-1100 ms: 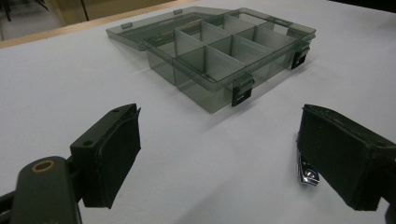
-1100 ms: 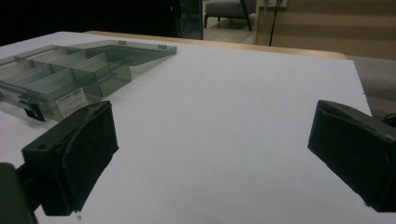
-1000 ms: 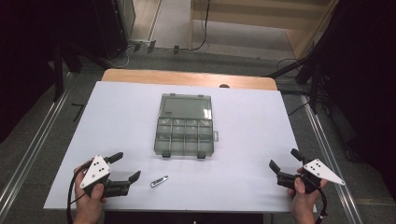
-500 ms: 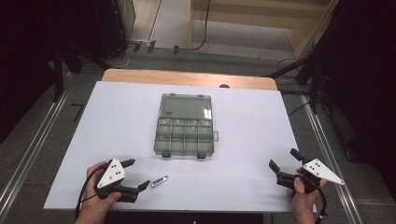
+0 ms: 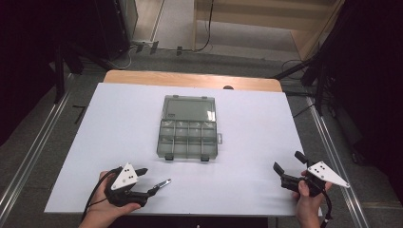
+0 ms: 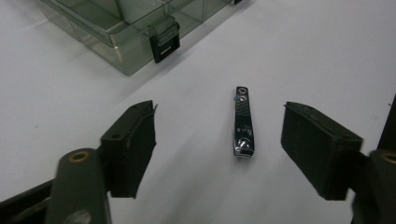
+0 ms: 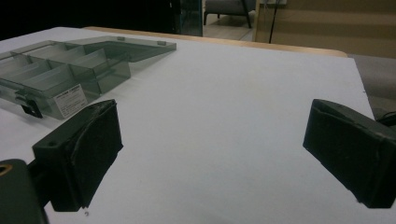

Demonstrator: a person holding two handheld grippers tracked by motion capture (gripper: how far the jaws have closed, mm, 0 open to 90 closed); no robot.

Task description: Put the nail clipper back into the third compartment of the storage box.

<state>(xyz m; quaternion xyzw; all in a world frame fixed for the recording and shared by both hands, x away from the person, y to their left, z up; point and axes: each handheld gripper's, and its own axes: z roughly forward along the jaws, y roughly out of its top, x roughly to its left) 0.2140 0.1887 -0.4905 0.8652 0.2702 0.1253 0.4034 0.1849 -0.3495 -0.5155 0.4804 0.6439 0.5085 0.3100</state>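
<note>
Nail clipper (image 6: 243, 122) lies flat on the white surface (image 5: 119, 123), between the two jaws of the left gripper (image 6: 219, 149), nearer the right-hand jaw in the left gripper view, touching neither; long axis runs away from the gripper, riveted end far, cutting end near; in the high view the nail clipper (image 5: 162, 183) sits just off the tips of the left gripper (image 5: 142, 183), on the side toward the middle of the surface; left gripper jaws stand partly open and have just been closing, clipper in the gap but not yet pinched, nothing held; judgement: small, light, rigid polished metal, likely slippery against the pads and lying low on the surface, so it may skid or flip if caught off-centre; best hold looks like across the narrow width at mid-length, pads square on the two long edges, jaws lowered close to the surface before pinching; gripping near either end risks it pivoting out; beyond the left gripper, ahead and to the left in its own view, the clear compartment box (image 6: 135, 28) with lid open, black latch (image 6: 163, 44) facing the gripper, well apart from the clipper; in the high view the compartment box (image 5: 188, 127) sits mid-surface, compartments look empty; right gripper (image 5: 290, 167) rests near the right front edge of the surface, well apart from clipper and box, jaws wide open, nothing between them; its own view shows bare surface between the pads and the box off to the left.
</note>
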